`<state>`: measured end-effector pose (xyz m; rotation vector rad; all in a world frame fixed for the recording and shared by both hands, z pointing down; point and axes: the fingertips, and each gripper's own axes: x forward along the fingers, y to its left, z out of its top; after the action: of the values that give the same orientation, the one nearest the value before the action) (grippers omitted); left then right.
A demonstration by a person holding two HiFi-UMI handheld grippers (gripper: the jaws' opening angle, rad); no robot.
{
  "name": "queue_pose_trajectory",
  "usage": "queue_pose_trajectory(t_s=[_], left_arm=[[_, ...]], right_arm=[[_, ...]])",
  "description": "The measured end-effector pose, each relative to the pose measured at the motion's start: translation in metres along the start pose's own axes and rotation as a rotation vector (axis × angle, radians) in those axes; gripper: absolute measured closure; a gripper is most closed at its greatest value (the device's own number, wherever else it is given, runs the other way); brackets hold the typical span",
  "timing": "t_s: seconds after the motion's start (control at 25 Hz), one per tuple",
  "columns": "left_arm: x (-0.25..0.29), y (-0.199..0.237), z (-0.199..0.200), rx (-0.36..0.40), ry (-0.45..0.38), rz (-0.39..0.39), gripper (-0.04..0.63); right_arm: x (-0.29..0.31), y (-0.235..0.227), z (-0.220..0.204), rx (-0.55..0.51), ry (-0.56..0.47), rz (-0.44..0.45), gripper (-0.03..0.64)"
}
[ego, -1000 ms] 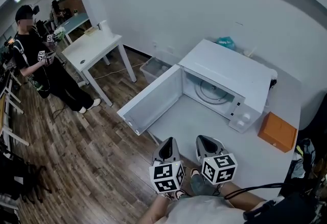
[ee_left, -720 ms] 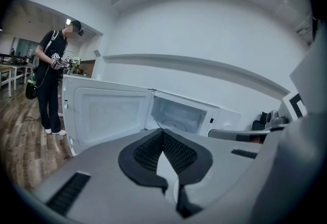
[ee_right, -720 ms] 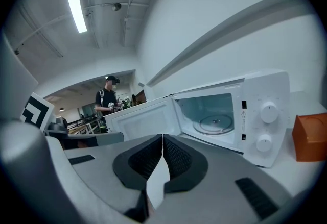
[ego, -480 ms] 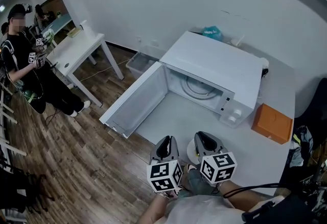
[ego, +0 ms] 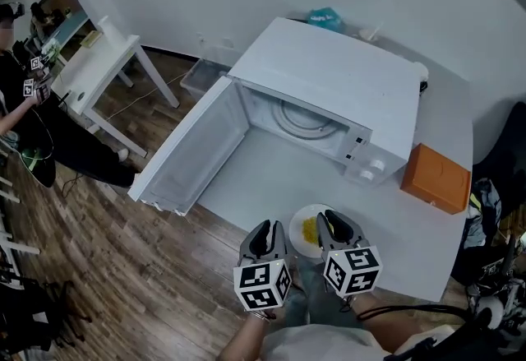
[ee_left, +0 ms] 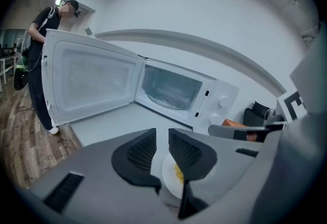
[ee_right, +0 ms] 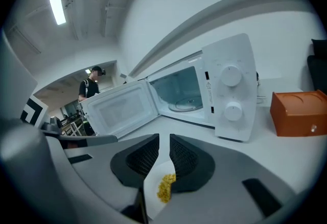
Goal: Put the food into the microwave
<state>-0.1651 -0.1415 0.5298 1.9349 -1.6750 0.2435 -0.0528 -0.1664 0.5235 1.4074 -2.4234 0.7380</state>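
A white microwave [ego: 329, 80] stands on the white table [ego: 263, 178], its door [ego: 193, 150] swung wide to the left and its glass turntable [ego: 304, 122] bare. A small white plate [ego: 300, 238] with yellow food [ego: 309, 229] lies near the table's front edge. My left gripper [ego: 265, 234] hovers just left of the plate, and my right gripper [ego: 335, 226] is over its right rim. Both have their jaws close together with nothing between them. The left gripper view shows the plate [ee_left: 171, 174] beyond the gripper [ee_left: 162, 149]. The right gripper view shows the food [ee_right: 165, 185] under the gripper [ee_right: 164, 154].
An orange box [ego: 436, 178] sits right of the microwave, and a teal item [ego: 326, 19] lies behind it. On the wood floor to the left are a white side table [ego: 90, 71], a clear bin [ego: 201, 76] and a person [ego: 25, 121].
The head view has dropped and drawn nearer to the table, so the plate of food now shows between the grippers. Both grippers keep the same pose and jaw gap.
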Motion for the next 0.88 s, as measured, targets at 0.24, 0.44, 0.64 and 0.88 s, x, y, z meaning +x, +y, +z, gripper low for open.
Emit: queue_pose_trajectory(t_s=[0.24, 0.44, 0.64, 0.88], left_arm=[[0.019, -0.006, -0.043, -0.012, 0.083, -0.015, 0.523], [0.027, -0.007, -0.073, -0.024, 0.138, -0.015, 0.523], [0.033, -0.007, -0.098, -0.025, 0.184, -0.009, 0.523], [0.039, -0.006, -0.113, -0.034, 0.213, 0.001, 0.523]], right_arm=[[-0.004, -0.039, -0.038, 0.029, 0.061, -0.083, 0.565], [-0.010, -0.061, -0.064, 0.062, 0.091, -0.130, 0.565], [-0.011, -0.077, -0.084, 0.088, 0.112, -0.164, 0.565], [-0.009, -0.090, -0.098, 0.107, 0.133, -0.189, 0.565]])
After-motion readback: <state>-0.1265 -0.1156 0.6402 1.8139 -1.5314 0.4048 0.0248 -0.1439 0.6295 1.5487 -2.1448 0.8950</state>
